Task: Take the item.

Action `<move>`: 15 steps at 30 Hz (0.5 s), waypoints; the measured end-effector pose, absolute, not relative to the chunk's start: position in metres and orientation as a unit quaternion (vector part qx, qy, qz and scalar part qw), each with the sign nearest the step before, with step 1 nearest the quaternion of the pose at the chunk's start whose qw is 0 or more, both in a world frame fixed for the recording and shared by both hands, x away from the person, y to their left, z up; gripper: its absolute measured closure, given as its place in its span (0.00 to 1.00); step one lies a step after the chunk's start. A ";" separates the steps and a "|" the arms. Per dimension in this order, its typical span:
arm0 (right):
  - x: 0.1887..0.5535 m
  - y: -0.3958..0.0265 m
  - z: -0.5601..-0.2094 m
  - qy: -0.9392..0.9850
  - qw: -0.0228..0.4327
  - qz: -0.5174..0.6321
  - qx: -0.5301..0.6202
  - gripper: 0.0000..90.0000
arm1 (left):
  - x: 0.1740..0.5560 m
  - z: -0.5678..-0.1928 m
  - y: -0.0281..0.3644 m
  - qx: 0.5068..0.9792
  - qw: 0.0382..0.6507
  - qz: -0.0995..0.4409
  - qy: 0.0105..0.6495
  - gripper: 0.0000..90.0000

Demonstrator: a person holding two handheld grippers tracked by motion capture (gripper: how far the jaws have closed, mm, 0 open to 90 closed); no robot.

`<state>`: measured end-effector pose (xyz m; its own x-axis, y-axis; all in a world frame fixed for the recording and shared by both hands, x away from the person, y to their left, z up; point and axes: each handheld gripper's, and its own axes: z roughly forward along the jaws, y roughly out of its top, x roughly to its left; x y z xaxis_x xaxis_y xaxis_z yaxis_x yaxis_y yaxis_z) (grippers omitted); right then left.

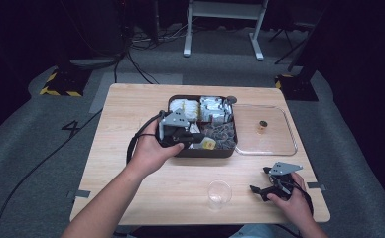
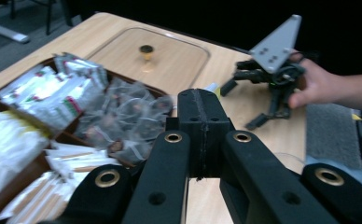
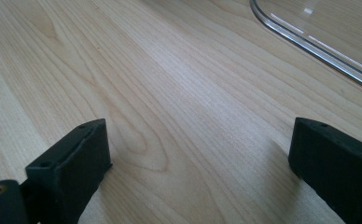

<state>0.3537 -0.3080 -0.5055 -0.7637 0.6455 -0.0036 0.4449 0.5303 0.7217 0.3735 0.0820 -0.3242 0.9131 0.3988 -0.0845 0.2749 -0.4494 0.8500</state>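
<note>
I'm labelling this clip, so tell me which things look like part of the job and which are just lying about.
Probably part of the job: tea box; sachets; left tongs, shut, by a small yellow piece; clear cup; clear lid, set aside; right tongs, open.

Just lying about: floor cables; white frame; striped base.

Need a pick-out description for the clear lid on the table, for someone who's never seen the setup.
Start at the wooden table and find the dark compartment box of tea packets near its far middle. The clear lid lies flat on the tabletop, right beside the box. It is the see-through rounded rectangle with a small dark knob at its middle, unlike the round clear cup at the near edge.
</note>
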 end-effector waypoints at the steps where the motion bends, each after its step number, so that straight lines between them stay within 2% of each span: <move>1: 0.354 -0.308 -0.505 0.864 0.136 0.368 0.315 0.06 | 0.370 -0.325 0.080 0.849 0.487 0.061 0.194 1.00; 15: 0.354 -0.308 -0.505 0.864 0.137 0.368 0.315 0.06 | 0.333 -0.348 0.054 0.852 0.504 0.030 0.140 1.00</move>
<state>0.3536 -0.3080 -0.5055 -0.7642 0.6450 -0.0042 0.4441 0.5308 0.7218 0.3332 0.0537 -0.3479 0.9587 0.2698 -0.0898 0.2084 -0.4521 0.8673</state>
